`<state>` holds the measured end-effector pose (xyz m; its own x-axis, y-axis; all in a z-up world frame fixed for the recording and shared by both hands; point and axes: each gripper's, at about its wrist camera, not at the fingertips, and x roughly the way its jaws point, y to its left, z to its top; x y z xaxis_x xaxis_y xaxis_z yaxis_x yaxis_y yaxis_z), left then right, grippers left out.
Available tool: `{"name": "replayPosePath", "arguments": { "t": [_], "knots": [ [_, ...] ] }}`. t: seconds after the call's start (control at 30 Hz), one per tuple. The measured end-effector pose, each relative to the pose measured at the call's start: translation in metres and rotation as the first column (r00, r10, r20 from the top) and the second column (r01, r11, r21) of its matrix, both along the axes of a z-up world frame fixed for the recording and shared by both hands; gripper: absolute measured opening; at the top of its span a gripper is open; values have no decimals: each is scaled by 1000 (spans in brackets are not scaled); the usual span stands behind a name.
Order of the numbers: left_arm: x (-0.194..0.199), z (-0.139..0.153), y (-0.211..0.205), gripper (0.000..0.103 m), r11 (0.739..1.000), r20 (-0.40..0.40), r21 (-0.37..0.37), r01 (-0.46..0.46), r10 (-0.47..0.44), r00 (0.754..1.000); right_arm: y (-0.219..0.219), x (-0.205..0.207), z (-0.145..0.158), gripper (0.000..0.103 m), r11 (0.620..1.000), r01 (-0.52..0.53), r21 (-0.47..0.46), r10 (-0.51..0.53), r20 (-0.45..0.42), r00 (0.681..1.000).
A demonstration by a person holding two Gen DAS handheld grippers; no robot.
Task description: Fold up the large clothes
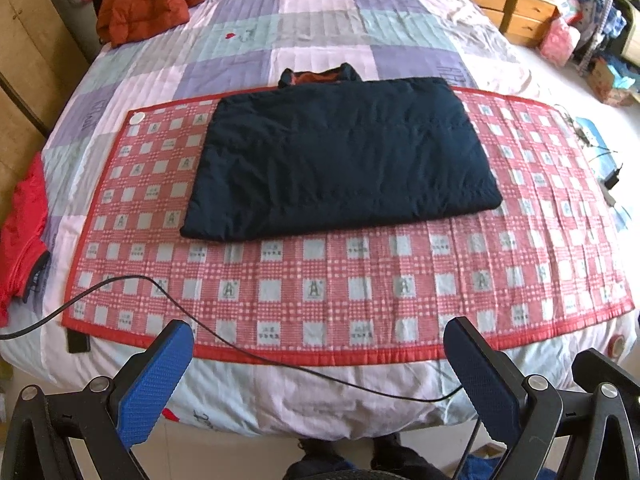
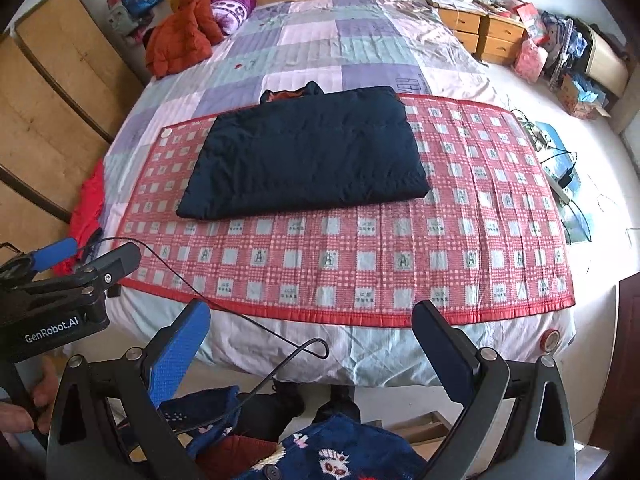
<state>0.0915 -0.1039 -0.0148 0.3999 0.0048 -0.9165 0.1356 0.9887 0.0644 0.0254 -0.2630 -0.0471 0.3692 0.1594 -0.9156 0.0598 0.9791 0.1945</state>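
A dark navy padded jacket lies folded into a flat rectangle on a red checked mat on the bed; its orange-lined collar shows at the far edge. It also shows in the right wrist view. My left gripper is open and empty, held back off the near edge of the bed. My right gripper is open and empty, also off the bed's near edge. The left gripper shows at the left of the right wrist view.
A black cable trails over the mat's near edge. An orange puffer jacket lies at the far left of the bed, a red garment at the left edge. Wooden drawers and clutter stand at the right. A wardrobe is on the left.
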Motion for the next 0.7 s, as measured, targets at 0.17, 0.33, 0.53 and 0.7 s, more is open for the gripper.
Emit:
{"name": "replayPosePath", "arguments": {
  "t": [0.17,0.33,0.53,0.7],
  "knots": [
    [-2,1,-1,103,1000,2,-4,3,-3,1000,-3,-3,1,103,1000,5,0,-5,4,1000],
    [-3,1,-3,103,1000,0,-7,3,-3,1000,-3,-4,2,103,1000,10,-2,-10,8,1000],
    [-4,2,-5,103,1000,2,-8,4,-4,1000,-4,-4,3,103,1000,10,-2,-10,10,1000],
    [-4,1,-3,103,1000,-2,-8,6,-6,1000,-5,-5,3,103,1000,10,0,-10,9,1000]
  ]
}}
